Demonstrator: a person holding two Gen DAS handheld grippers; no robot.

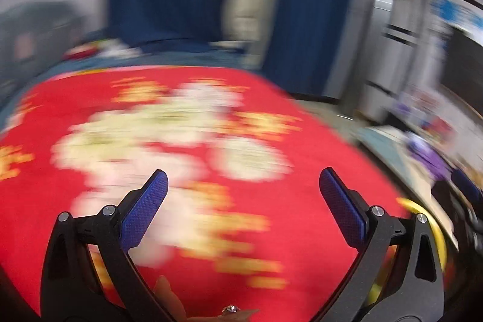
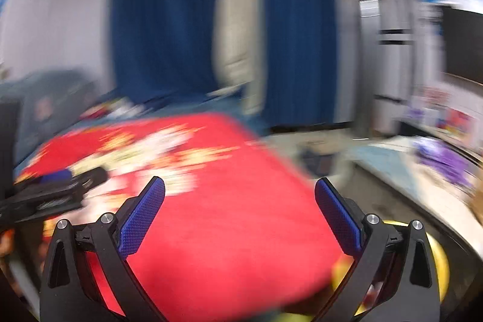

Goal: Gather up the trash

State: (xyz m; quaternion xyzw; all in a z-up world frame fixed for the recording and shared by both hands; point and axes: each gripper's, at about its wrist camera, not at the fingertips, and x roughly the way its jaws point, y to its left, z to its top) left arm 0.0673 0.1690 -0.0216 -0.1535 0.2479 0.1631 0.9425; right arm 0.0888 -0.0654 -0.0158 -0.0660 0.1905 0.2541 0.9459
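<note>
Both my grippers, left and right, hung with fingers spread wide and nothing between them, above the red flowered blanket on the bed. Blur hid any trash; a yellow rim showed past the blanket's right edge.

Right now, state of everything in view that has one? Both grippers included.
left gripper: open, nothing between the fingers, over the blanket
right gripper: open, empty
red blanket: spread flat, floral print, too blurred to spot any trash on it
blue curtains: drawn, pale gap between the two panels
yellow object: partly hidden behind the right finger, cannot tell what it is
</note>
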